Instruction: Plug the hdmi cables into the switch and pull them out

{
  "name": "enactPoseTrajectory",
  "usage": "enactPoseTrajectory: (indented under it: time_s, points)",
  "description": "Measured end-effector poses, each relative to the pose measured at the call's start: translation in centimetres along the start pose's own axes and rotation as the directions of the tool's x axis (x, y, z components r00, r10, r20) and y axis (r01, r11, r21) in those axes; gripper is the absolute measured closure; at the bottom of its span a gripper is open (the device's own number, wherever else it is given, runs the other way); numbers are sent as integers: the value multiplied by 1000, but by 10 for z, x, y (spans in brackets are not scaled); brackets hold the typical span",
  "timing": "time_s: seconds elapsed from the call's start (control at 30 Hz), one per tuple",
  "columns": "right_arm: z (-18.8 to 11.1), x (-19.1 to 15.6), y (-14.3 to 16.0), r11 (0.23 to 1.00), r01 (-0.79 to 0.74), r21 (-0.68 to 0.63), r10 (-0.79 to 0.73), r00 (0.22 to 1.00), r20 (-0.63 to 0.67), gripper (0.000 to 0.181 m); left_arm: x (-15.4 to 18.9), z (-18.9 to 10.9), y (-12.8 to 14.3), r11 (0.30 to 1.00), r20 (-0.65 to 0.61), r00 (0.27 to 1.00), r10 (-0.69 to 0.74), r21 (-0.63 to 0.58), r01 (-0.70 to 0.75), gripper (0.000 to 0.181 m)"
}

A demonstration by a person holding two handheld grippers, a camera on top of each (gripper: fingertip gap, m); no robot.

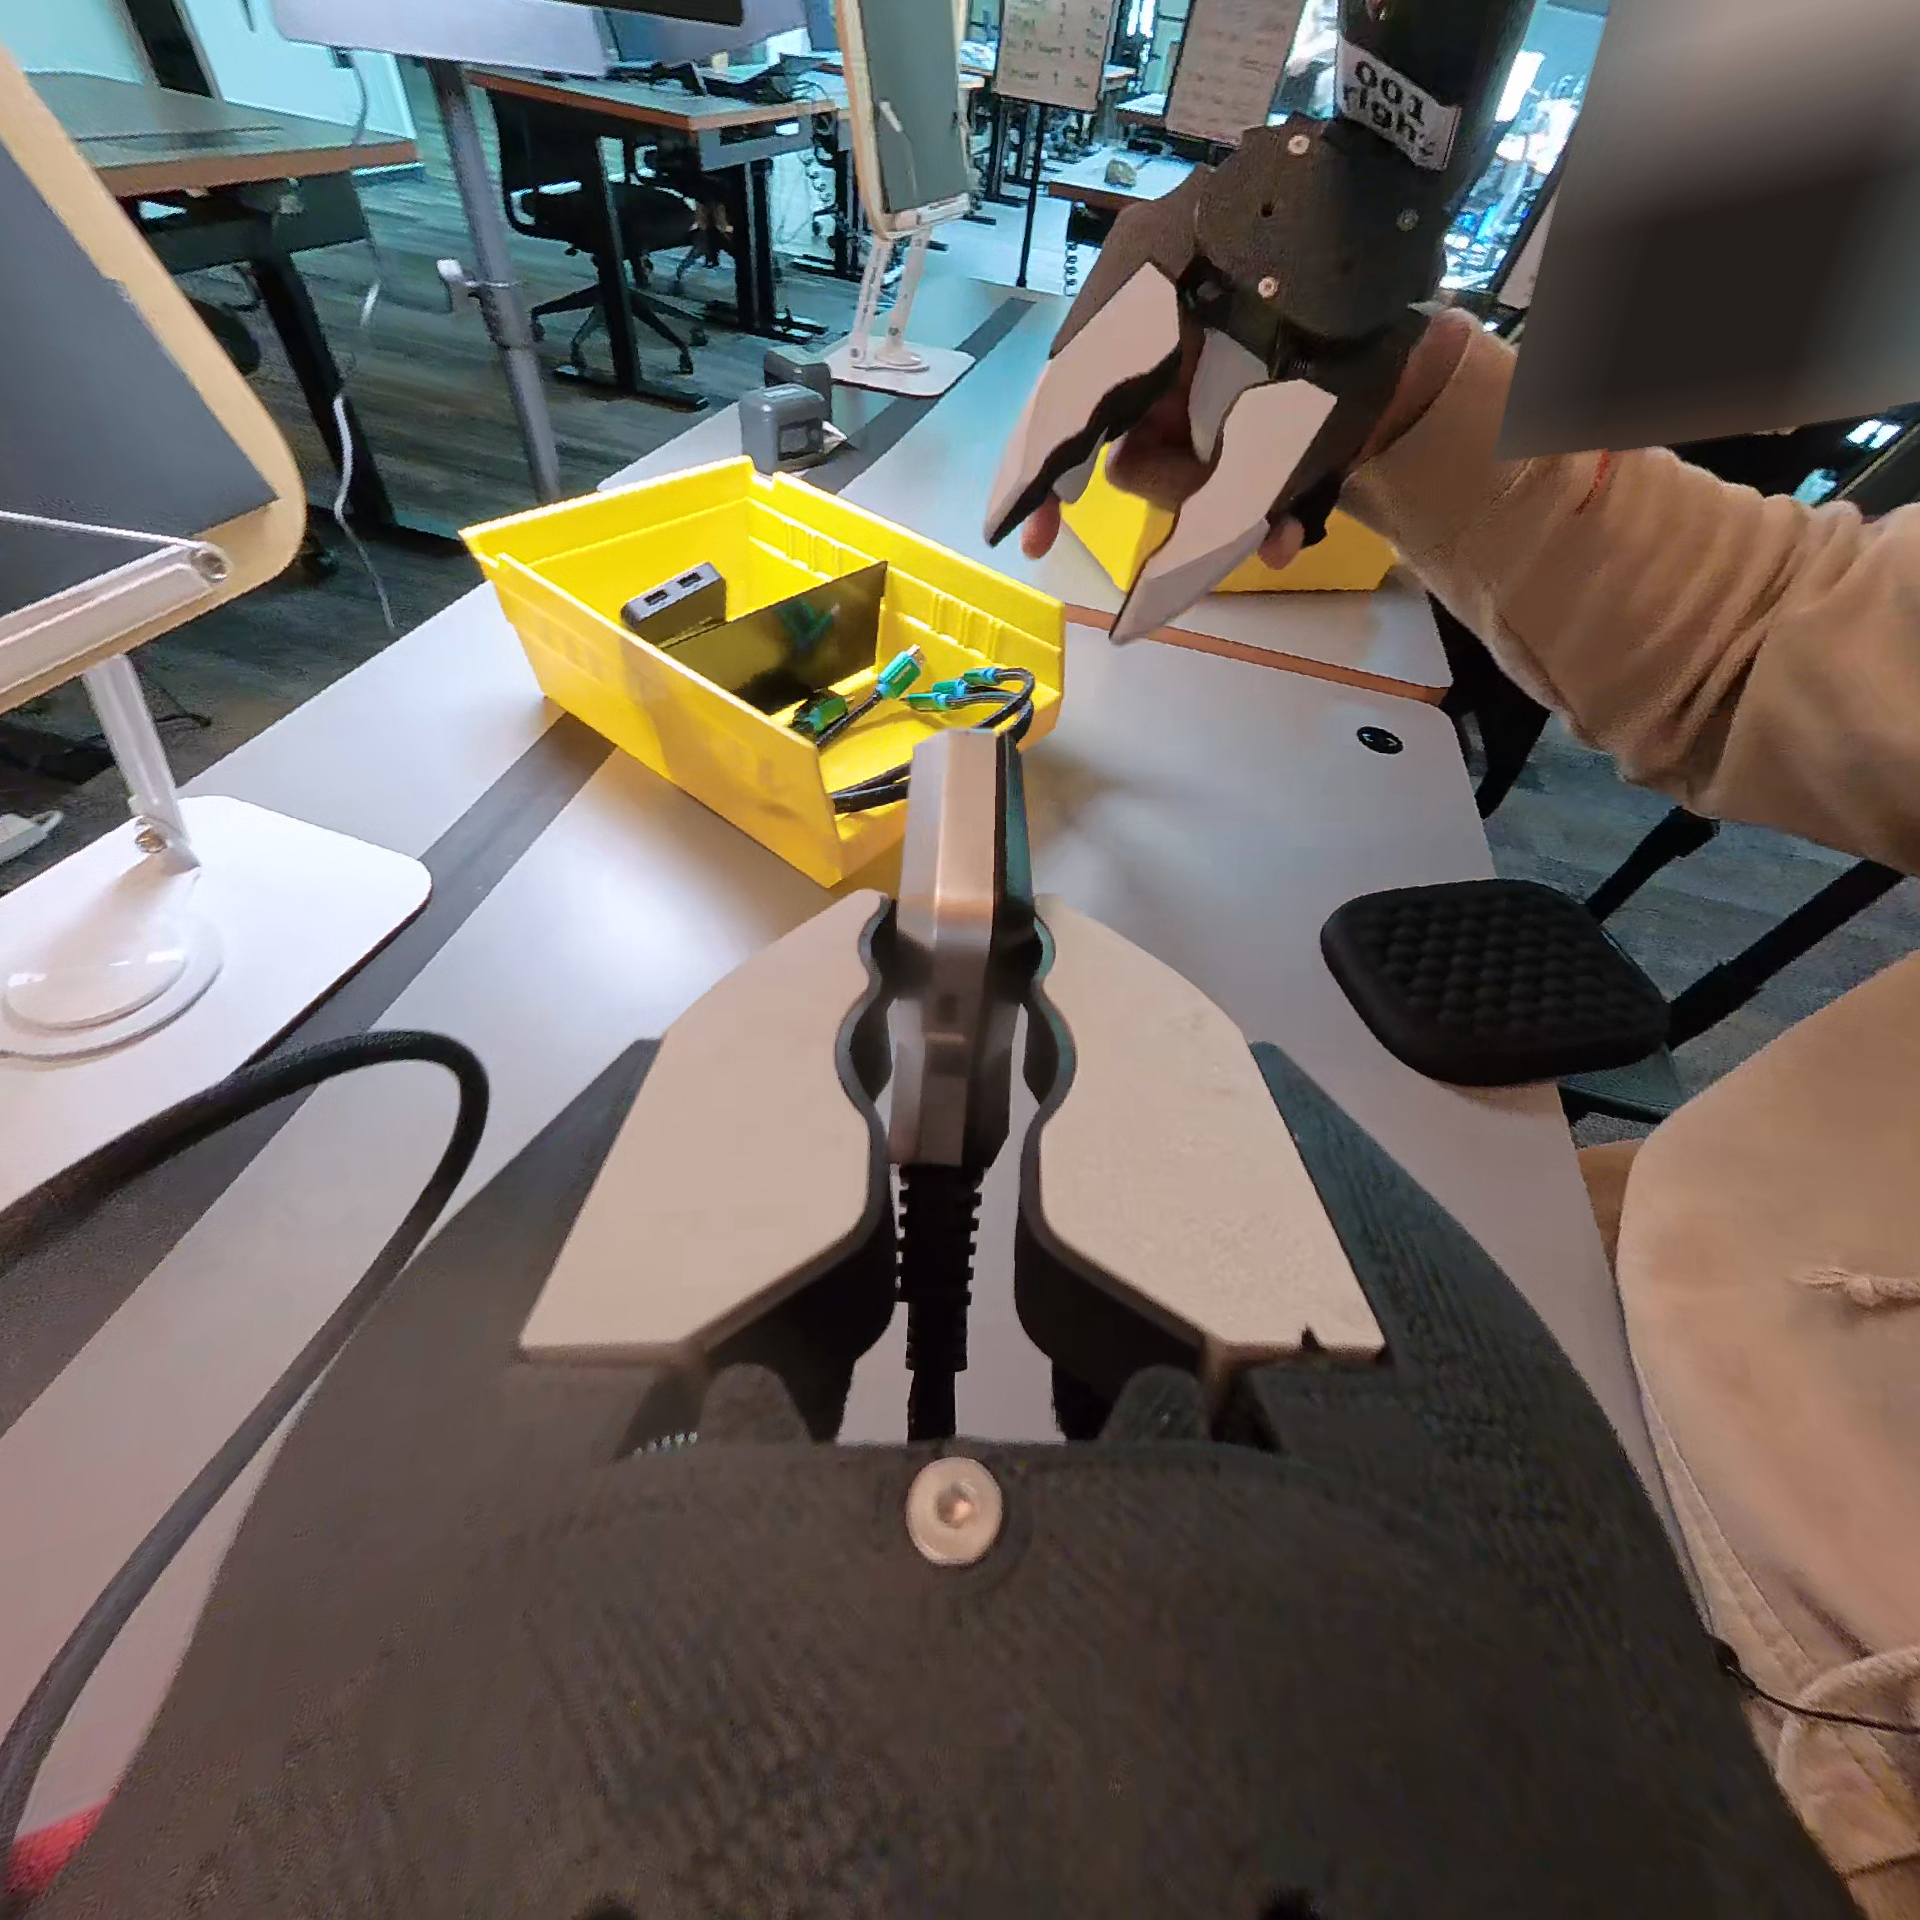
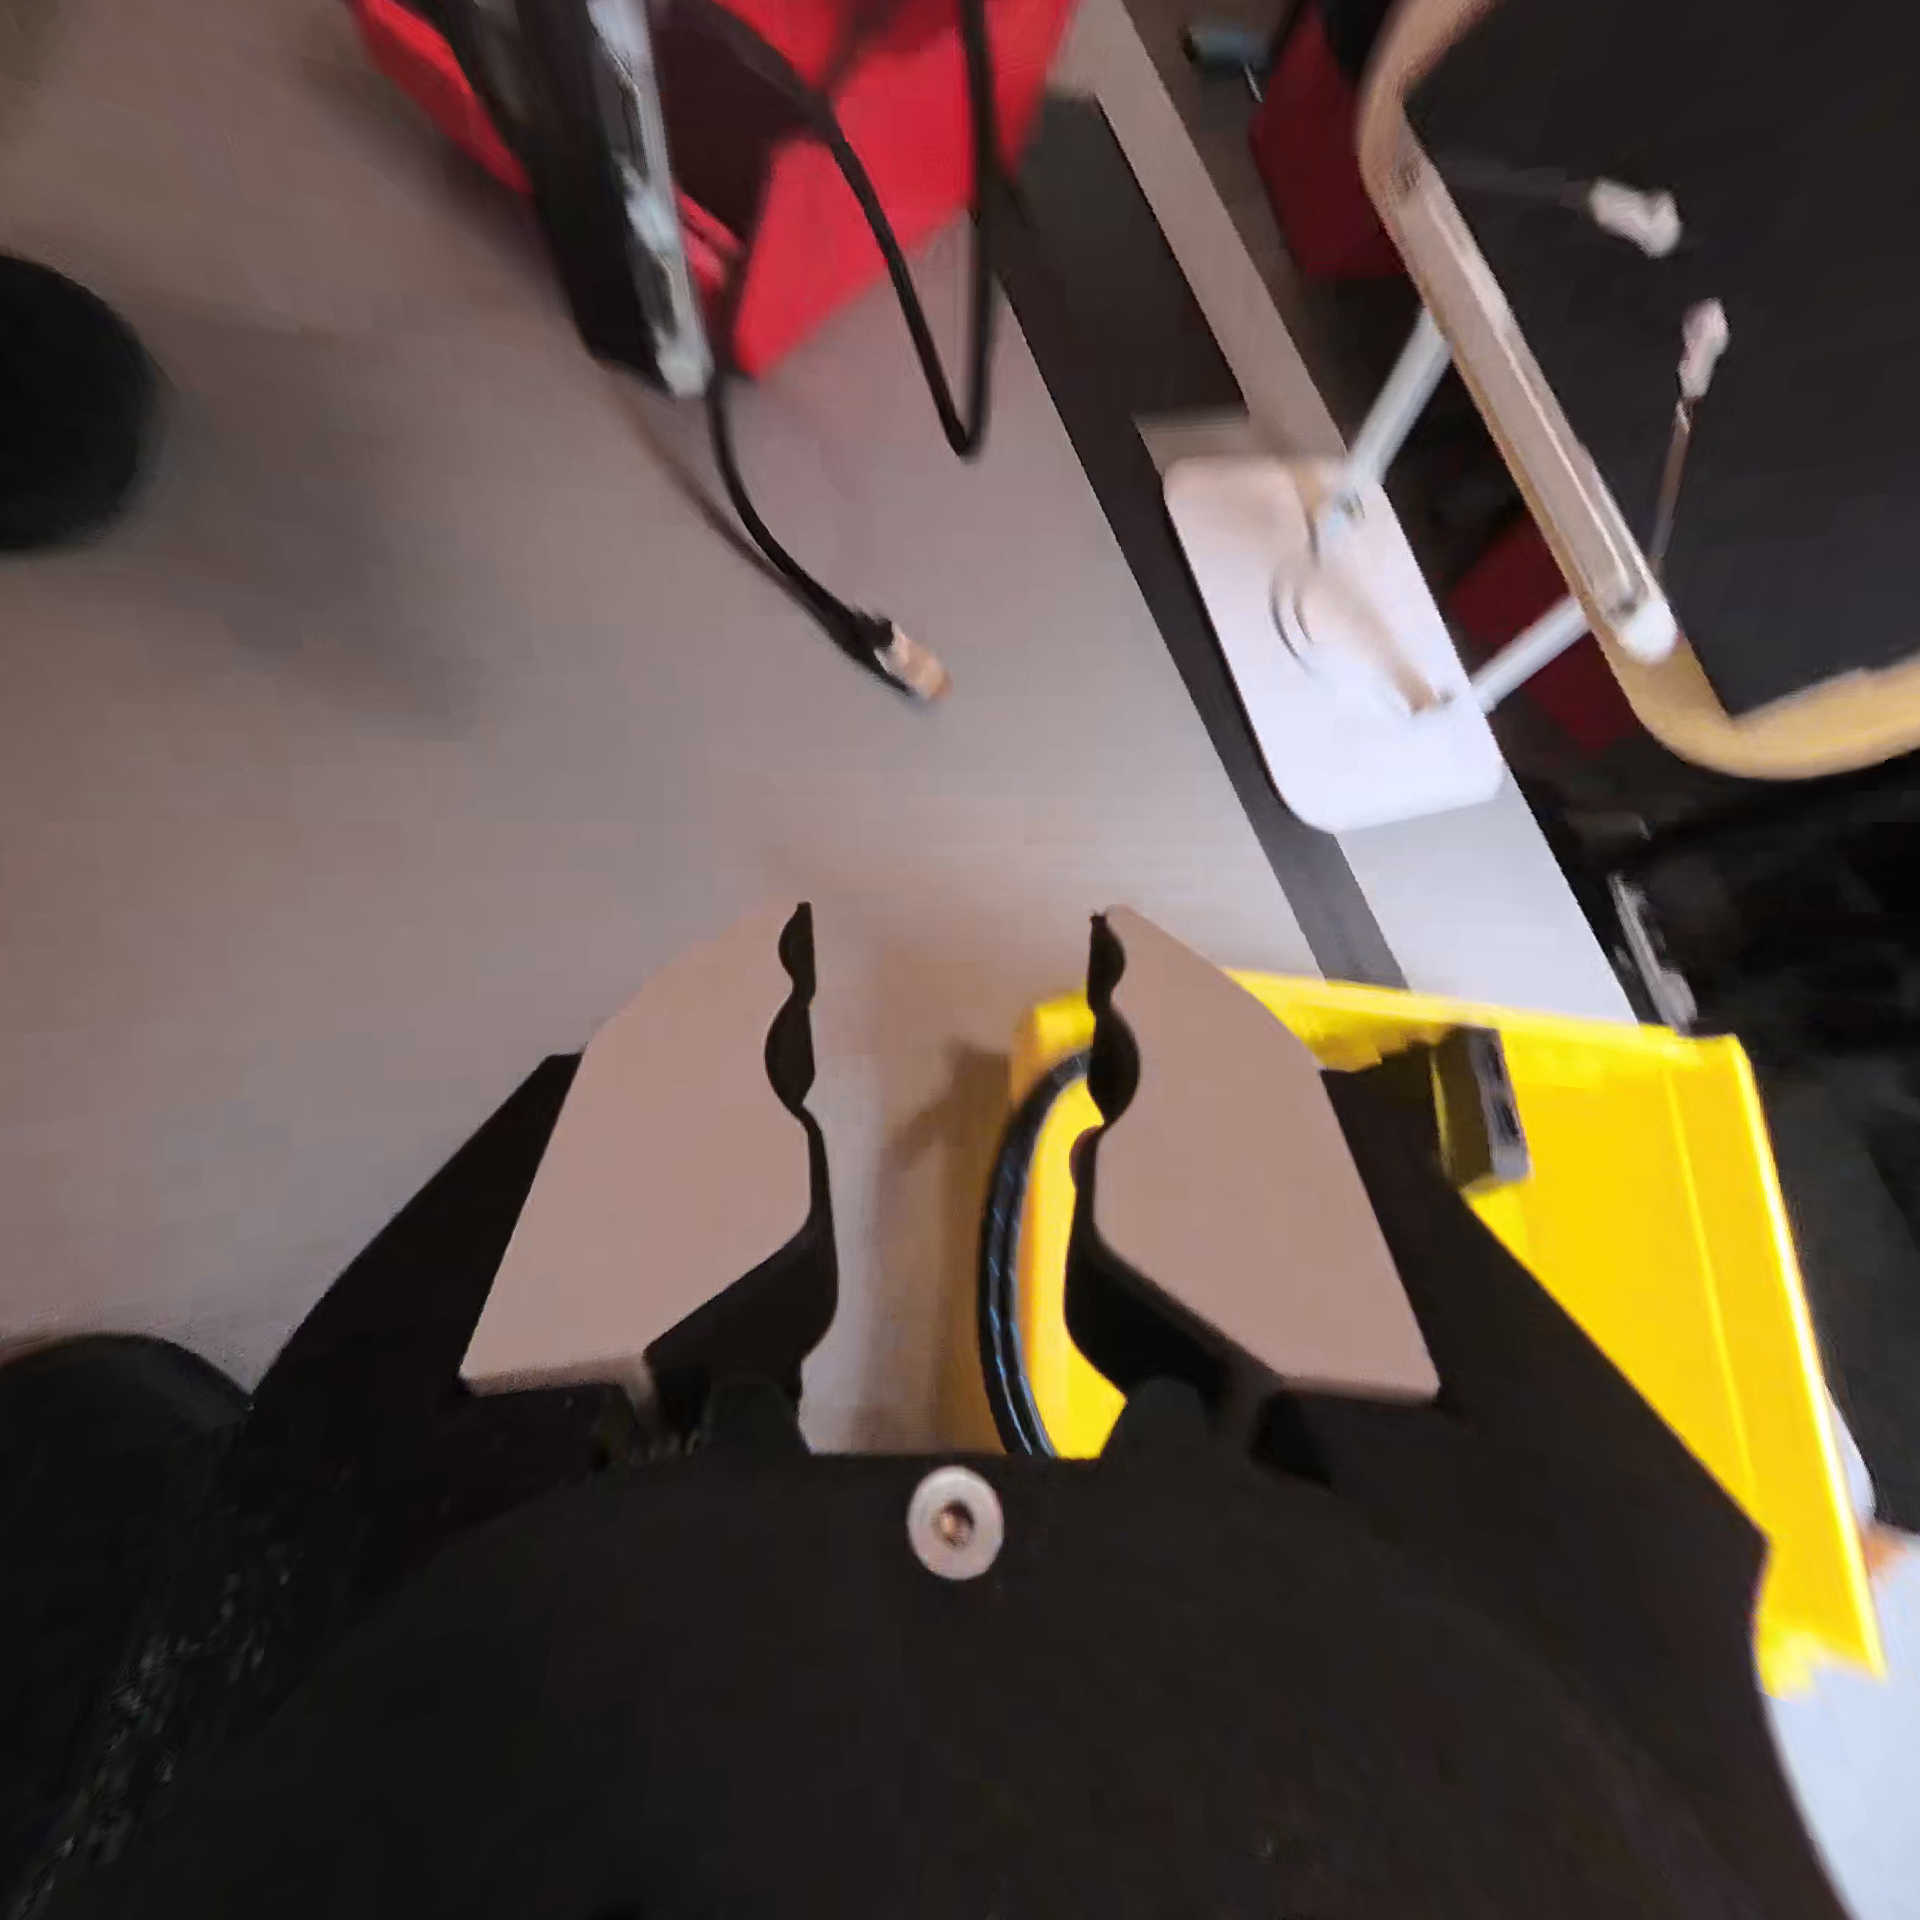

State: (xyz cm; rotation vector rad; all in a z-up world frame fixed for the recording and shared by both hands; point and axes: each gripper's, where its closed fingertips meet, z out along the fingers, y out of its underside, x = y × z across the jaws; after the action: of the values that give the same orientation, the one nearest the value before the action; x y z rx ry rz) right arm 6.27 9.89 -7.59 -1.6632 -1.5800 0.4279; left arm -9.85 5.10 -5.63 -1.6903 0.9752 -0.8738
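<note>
My left gripper (image 1: 961,914) is shut on a grey HDMI plug (image 1: 951,821), which sticks out forward past the fingertips. Its black cable (image 1: 395,1226) loops away to the left. Ahead stands a yellow bin (image 1: 727,769). It holds the black switch (image 1: 675,603) in the far compartment and green-tipped cables (image 1: 935,691) in the near one. My right gripper (image 1: 1070,577) hangs open and empty in the air beyond the bin. In the right wrist view, the right gripper (image 2: 951,925) is above the table. The bin (image 2: 1621,1195) and switch (image 2: 1481,1117) lie at its right. A loose cable plug (image 2: 904,660) lies ahead.
A black divider (image 1: 790,644) splits the bin. A second yellow bin (image 1: 1132,530) sits behind the right gripper. A white stand base (image 1: 208,914) is at left, a black chair armrest (image 1: 1486,977) at right. A red box (image 2: 883,156) and black device (image 2: 634,208) stand at the table's far end. Tip to tip, the grippers are about 20 cm apart.
</note>
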Motion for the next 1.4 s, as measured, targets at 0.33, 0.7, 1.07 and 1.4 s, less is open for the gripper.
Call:
enactPoseTrajectory:
  time_s: [0.33,0.7,1.07,1.4]
  points:
    - [83,-87,-98,964,24,263,-95,961,261,155,31,23,0,995,-65,994,89,-45,-92,159]
    - [17,-40,-137,951,176,256,-200,977,69,158,7,-72,-58,955,94,994,53,287,-78,147]
    - [-70,-16,-174,921,219,323,-207,976,-73,159,-46,-38,15,998,197,978,-63,-11,66,122]
    - [-107,-53,-151,813,-2,583,-83,989,118,159,-25,122,72,979,-7,980,-200,28,200,112]
